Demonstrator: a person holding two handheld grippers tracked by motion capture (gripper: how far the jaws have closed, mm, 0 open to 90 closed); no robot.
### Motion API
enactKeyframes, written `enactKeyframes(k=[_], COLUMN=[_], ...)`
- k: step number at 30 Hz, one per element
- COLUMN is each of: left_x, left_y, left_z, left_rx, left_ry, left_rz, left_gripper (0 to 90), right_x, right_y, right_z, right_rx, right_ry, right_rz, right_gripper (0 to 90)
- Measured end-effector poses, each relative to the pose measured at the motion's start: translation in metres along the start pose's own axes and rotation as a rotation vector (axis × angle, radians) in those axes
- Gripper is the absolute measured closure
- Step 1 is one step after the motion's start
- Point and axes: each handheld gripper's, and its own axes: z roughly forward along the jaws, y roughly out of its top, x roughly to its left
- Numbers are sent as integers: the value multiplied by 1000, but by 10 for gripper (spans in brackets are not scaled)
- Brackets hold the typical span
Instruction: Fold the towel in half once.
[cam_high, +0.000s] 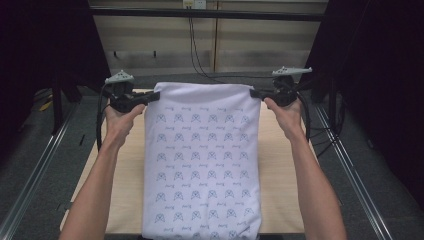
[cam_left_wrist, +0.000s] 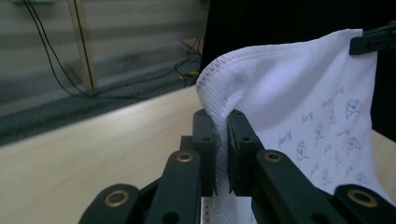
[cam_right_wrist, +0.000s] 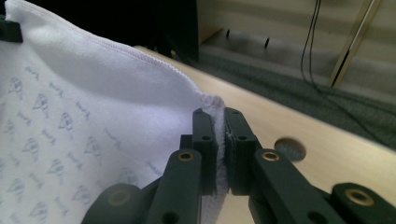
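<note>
The wooden table (cam_high: 125, 165) spans the lower centre of the high view, with the white patterned towel (cam_high: 202, 160) stretched down its middle. The left gripper (cam_high: 156, 95) clamps the towel's upper-left corner; the right gripper (cam_high: 254, 93) clamps its upper-right corner

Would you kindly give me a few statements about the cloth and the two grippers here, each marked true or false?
1. The left gripper is shut on a corner of the white patterned cloth. True.
2. The right gripper is open, clear of the cloth. False: it grips the other top corner.
3. The cloth is plain white. False: it carries small printed motifs.
4. The wooden table has a round hole. True.
</note>
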Motion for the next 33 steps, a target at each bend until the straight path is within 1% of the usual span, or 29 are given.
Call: enactKeyframes(k=[1,3,4,6,7,9,11,12,13,14,15,16,17,18,19,20,21,22,23,24,25,26,27,28,29,30,31,32,33], left_x=[-1,-5,-8,-13,-15,-19,-25,-28,-31,-37,-43,-49,-56,-57,-57,-58,-59,-61,-64,-67,-70,-75,-79,-81,-83,-87,-90,-94,-98], left_y=[5,8,7,-3,-11,-28,-44,-51,-56,-65,-73,-79,-90,-101,-112,-123,-132,-141,-148,-152,-158,-163,-168,-172,-177,-184,-189,-195,-199], left_z=[-2,-6,-8,-9,-10,-11,-13,-15,-18,-23,-27,-30,-34,-35,-37,-38,-40,-42,-46,-49,-53,-59,-64,-66,-69,-71,-73,-75,-76], left_rx=[-5,-23,-23,7,21,42,70,80,83,78,81,93,120,135,152,173,181,194,214,224,234,252,266,282,303,315,304,287,293], left_ry=[5,-5,-11,-23,-25,-50,-66,-83,-89,-115,-137,-124,-124,-140,-144,-147,-165,-177,-177,-182,-200,-216,-224,-238,-239,-246,-254,-279,-295], left_rz=[15,20,30,55,66,61,73,68,64,53,44,69,89,65,43,32,11,-1,-4,-3,-6,-5,-5,-5,-10,-14,-15,-40,-47], left_gripper=[839,839,839,839,839,839,839,839,840,840,840,841,840,841,843,844,845,844,845,845,845,845,845,845,845,844,844,845,845], right_x=[0,1,2,4,6,9,15,18,22,25,30,34,36,41,44,47,51,56,61,67,72,78,86,92,96,100,105,107,111], right_y=[8,16,18,12,6,-10,-27,-35,-43,-49,-59,-67,-73,-86,-96,-107,-117,-126,-134,-141,-145,-150,-158,-165,-170,-178,-189,-198,-205], right_z=[-3,-9,-11,-14,-16,-20,-25,-28,-32,-36,-43,-48,-50,-54,-56,-57,-57,-58,-59,-62,-65,-70,-73,-75,-75,-75,-75,-73,-70], right_rx=[-18,-39,-43,-32,-19,5,36,46,50,57,59,76,101,124,151,169,183,201,211,218,221,211,221,250,273,294,314,337,372], right_ry=[-6,-9,-6,5,15,36,57,74,91,98,116,127,131,142,156,177,199,213,233,251,258,275,290,292,290,303,307,316,305], right_rz=[-3,-5,-6,-12,-16,-19,-27,-24,-22,-30,-36,-29,-28,-15,-15,-11,-1,-2,2,4,2,0,-3,-15,-26,-22,-13,-11,-9], right_gripper=[853,853,854,853,854,854,855,856,857,859,862,863,865,866,866,866,867,867,867,867,866,867,867,866,866,866,866,866,866])
